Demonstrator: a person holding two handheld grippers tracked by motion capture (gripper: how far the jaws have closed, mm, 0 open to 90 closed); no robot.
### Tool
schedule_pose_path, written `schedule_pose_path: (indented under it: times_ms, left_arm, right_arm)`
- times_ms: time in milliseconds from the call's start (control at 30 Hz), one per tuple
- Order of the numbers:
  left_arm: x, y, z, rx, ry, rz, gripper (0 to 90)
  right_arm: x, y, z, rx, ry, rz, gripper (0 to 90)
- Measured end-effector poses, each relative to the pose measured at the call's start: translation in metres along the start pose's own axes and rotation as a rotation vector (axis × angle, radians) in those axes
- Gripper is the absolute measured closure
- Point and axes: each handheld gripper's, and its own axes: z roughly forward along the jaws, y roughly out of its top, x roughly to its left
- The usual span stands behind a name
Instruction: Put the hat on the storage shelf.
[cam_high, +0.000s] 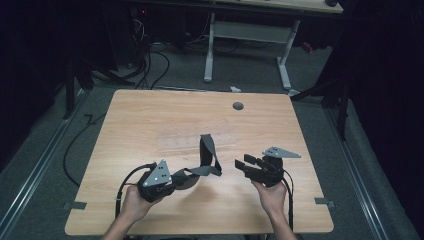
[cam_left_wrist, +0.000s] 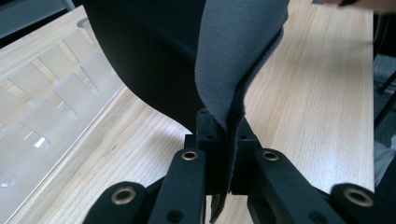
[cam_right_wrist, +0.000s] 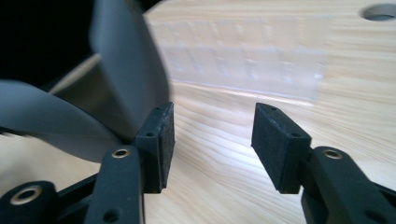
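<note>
A dark grey fabric strap (cam_high: 207, 152) lies looped on the wooden table (cam_high: 145, 115), with one part standing up. My left gripper (cam_high: 183, 176) is at the strap's near left end. In the left gripper view its jaws (cam_left_wrist: 224, 135) are shut on the strap's edge (cam_left_wrist: 238, 51), which rises between the pads. My right gripper (cam_high: 242, 165) is just right of the strap, pointing left. Its jaws (cam_right_wrist: 212, 140) stand open over bare wood with nothing between them. The strap (cam_right_wrist: 126, 70) passes just outside its left pad (cam_right_wrist: 161, 140).
A clear plastic tray (cam_high: 197, 141) with several slots lies flat behind the strap, and shows too as the tray (cam_left_wrist: 51, 102) and the tray (cam_right_wrist: 243, 51). A round cable hole (cam_high: 238, 106) sits near the table's far edge. A desk frame and cables are on the floor beyond.
</note>
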Motion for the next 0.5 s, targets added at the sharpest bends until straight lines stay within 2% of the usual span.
schedule_pose_path:
  times_ms: [133, 167, 200, 333, 400, 433, 467, 500]
  left_arm:
    - [0.001, 0.004, -0.003, -0.025, 0.000, -0.026, 86.8]
    - [0.002, 0.006, -0.004, -0.033, 0.001, -0.040, 86.8]
    - [0.003, 0.007, -0.005, -0.032, 0.000, -0.043, 86.7]
    - [0.005, 0.011, -0.009, -0.037, 0.001, -0.048, 86.8]
    - [0.004, 0.012, -0.010, -0.041, 0.000, -0.046, 86.8]
    - [0.004, 0.013, -0.011, -0.045, -0.001, -0.042, 86.8]
    - [0.004, 0.014, -0.012, -0.055, -0.001, -0.044, 86.7]
    - [0.004, 0.015, -0.013, -0.059, 0.000, -0.041, 86.7]
  right_arm:
    - [-0.013, -0.016, 0.005, 0.012, -0.065, 0.004, 47.1]
    - [-0.013, -0.016, 0.005, 0.012, -0.065, 0.004, 47.1]
    - [-0.020, -0.023, 0.007, 0.021, -0.119, 0.005, 46.5]
    - [-0.031, -0.035, 0.010, 0.036, -0.202, 0.007, 44.8]
    - [-0.033, -0.037, 0.010, 0.043, -0.216, 0.004, 44.2]
    - [-0.035, -0.039, 0.010, 0.051, -0.240, -0.008, 44.0]
    - [-0.038, -0.044, 0.011, 0.062, -0.301, -0.043, 43.6]
    - [-0.040, -0.045, 0.011, 0.069, -0.316, -0.053, 43.9]
